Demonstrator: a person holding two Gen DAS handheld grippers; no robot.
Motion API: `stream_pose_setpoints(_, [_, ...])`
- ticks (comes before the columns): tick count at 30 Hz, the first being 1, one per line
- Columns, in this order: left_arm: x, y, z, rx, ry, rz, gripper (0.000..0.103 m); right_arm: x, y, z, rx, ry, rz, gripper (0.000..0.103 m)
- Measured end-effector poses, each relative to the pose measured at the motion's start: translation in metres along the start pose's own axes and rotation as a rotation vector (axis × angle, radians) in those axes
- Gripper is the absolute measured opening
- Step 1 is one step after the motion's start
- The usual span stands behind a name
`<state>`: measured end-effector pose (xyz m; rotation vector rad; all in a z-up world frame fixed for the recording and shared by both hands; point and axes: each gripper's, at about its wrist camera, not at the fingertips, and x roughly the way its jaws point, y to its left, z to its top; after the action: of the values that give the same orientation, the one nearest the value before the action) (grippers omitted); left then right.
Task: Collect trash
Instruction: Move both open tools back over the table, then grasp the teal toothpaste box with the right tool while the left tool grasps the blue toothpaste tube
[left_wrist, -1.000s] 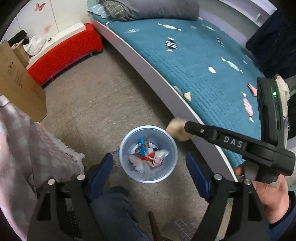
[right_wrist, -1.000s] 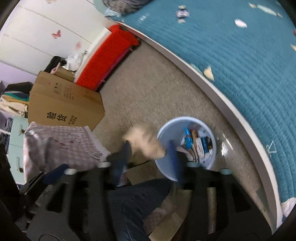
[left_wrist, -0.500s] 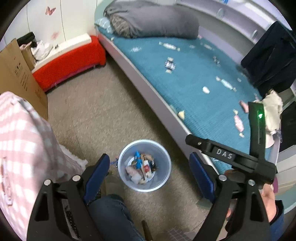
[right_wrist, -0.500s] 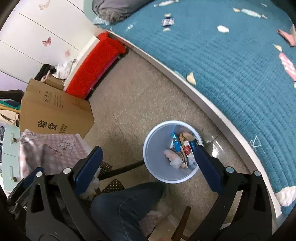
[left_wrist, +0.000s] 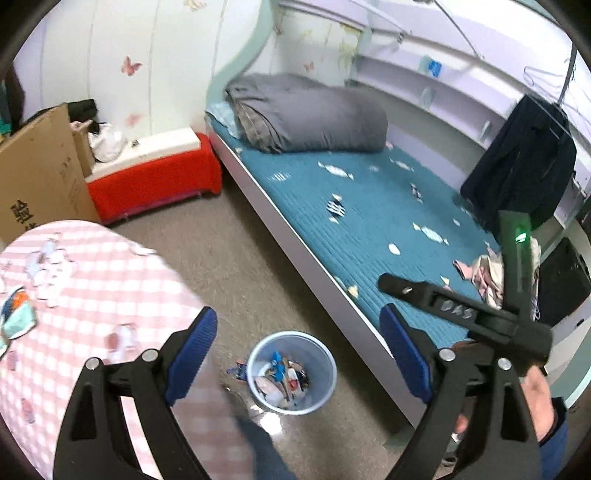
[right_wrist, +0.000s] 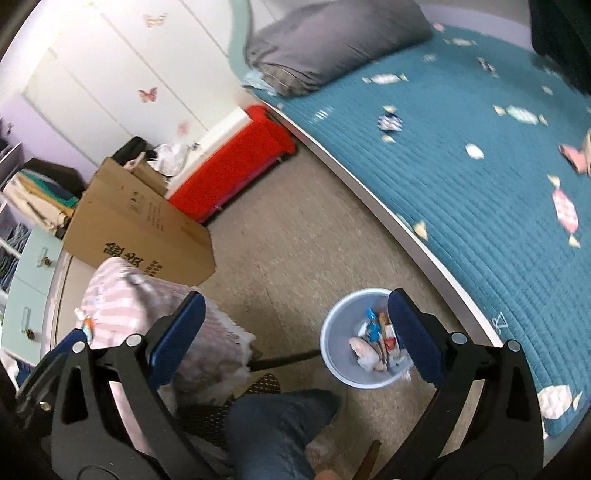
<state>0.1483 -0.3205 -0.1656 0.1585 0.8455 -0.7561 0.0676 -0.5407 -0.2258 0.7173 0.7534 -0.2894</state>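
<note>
We are holding the left gripper (left_wrist: 297, 350) with its fingers spread wide and empty, having just opened a little further; the right gripper (right_wrist: 293, 334) has just been opening too and is gaping wide with nothing between its fingers. The pale blue bin (left_wrist: 291, 371) is standing on the floor (left_wrist: 229, 258) beside the bed (left_wrist: 369, 221), with wrappers (right_wrist: 375, 341) lying inside it. More wrappers are lying scattered on the teal bedspread.
</note>
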Motion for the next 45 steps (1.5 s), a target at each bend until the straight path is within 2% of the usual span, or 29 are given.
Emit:
stream_pose_setpoints(5, [-0.037,0.04,-0.008,-0.061,-0.063,0.02,0.088,-0.015,0.058,-0.003,-0.099,-0.022,0.043,0.097])
stream_pose_setpoints(12, [-0.091,0.125,-0.031,-0.171,-0.144,0.117,0.088,-0.012,0.159,-0.024,-0.287,0.002,0.124,0.097])
stream_pose_setpoints(17, [-0.13,0.196,-0.06,-0.271,-0.177,0.203,0.088,0.015,0.242,-0.061,-0.482,0.067,0.199,0.097])
stream_pose_setpoints(23, [-0.165,0.278,-0.103,-0.402,-0.177,0.305,0.088,0.058,0.328,-0.114,-0.722,0.156,0.265,0.097])
stream_pose_setpoints(26, [-0.178,0.304,-0.118,-0.431,-0.176,0.35,0.088,0.084,0.365,-0.14,-0.848,0.189,0.273,0.097])
stream_pose_setpoints(30, [-0.19,0.332,-0.138,-0.482,-0.174,0.398,0.088,0.106,0.396,-0.157,-0.969,0.21,0.286,0.096])
stream_pose_setpoints(33, [-0.193,0.347,-0.148,-0.513,-0.168,0.418,0.088,0.117,0.415,-0.167,-1.087,0.219,0.31,0.089])
stream_pose_setpoints(35, [-0.193,0.353,-0.151,-0.525,-0.164,0.423,0.088,0.126,0.427,-0.174,-1.169,0.236,0.318,0.081])
stream_pose_setpoints(37, [-0.191,0.357,-0.153,-0.533,-0.162,0.426,0.088,0.14,0.435,-0.18,-1.247,0.283,0.314,0.062])
stream_pose_setpoints(38, [-0.191,0.358,-0.154,-0.536,-0.161,0.425,0.088,0.147,0.438,-0.181,-1.273,0.305,0.312,0.059])
stream_pose_setpoints(42, [-0.185,0.361,-0.154,-0.546,-0.154,0.424,0.088,0.168,0.447,-0.188,-1.401,0.342,0.297,0.058])
stream_pose_setpoints(44, [-0.182,0.362,-0.154,-0.547,-0.149,0.425,0.088,0.17,0.45,-0.188,-1.418,0.371,0.321,0.055])
stream_pose_setpoints(45, [-0.18,0.361,-0.152,-0.547,-0.145,0.426,0.088,0.17,0.45,-0.188,-1.421,0.383,0.333,0.048])
